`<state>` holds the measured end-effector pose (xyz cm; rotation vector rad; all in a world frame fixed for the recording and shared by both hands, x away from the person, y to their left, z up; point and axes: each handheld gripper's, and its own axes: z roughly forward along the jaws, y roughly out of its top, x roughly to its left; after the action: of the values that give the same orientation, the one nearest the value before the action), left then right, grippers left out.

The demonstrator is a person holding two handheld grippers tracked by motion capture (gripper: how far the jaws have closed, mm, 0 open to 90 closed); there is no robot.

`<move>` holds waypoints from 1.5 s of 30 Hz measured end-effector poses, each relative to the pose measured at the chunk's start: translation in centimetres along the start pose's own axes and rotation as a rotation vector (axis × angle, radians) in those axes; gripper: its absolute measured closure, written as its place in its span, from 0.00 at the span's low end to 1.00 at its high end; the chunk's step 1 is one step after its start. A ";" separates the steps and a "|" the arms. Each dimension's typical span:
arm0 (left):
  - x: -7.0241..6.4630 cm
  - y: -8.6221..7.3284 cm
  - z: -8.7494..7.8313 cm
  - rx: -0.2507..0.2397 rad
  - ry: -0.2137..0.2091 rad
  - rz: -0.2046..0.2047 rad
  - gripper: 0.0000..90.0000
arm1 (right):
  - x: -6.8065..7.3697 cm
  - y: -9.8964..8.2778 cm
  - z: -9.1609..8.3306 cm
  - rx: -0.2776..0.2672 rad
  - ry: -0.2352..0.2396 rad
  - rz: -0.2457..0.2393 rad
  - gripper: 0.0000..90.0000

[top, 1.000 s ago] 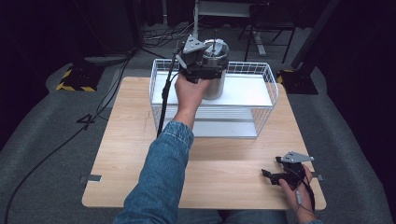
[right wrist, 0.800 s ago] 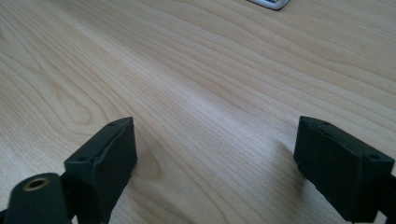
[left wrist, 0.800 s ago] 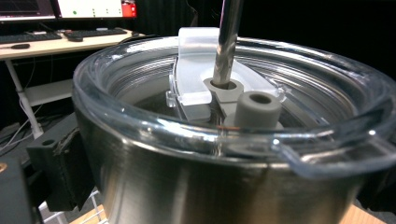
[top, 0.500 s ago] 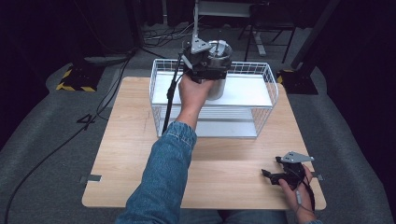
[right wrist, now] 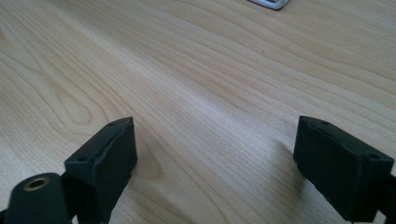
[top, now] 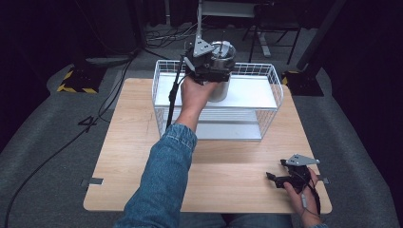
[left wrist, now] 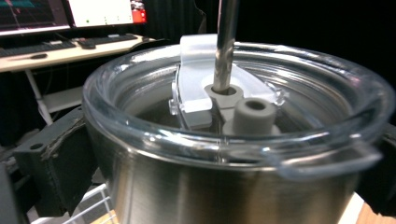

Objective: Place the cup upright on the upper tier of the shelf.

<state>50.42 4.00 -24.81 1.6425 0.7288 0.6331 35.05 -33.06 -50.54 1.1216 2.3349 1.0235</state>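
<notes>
Jaws of left gripper (top: pixel 209 64) clamp tumbler (top: pixel 219 90).

Denim sleeve, black tools

A blue denim sleeve (top: pixel 164 180) with buttoned cuff; each black tool (top: pixel 211 64) carries a grey three-cornered plate (top: pixel 300 160) and trails a black cable (top: pixel 172 97).

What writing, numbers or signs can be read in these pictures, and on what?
"4": a dark mark on the grey floor left of the table.
Screens behind the steel cup in the left gripper view: text too blurred to read.
Cup, wire basket, both grippers: no readable lettering.
</notes>
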 end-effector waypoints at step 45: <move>-2.0 -0.8 -15.1 -0.073 -0.159 0.019 0.00 | -0.1 0.1 0.1 0.003 0.008 -0.005 0.15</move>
<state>37.81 12.32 -22.92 1.6134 0.5691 0.5301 35.19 -33.04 -50.55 1.1146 2.3448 1.0248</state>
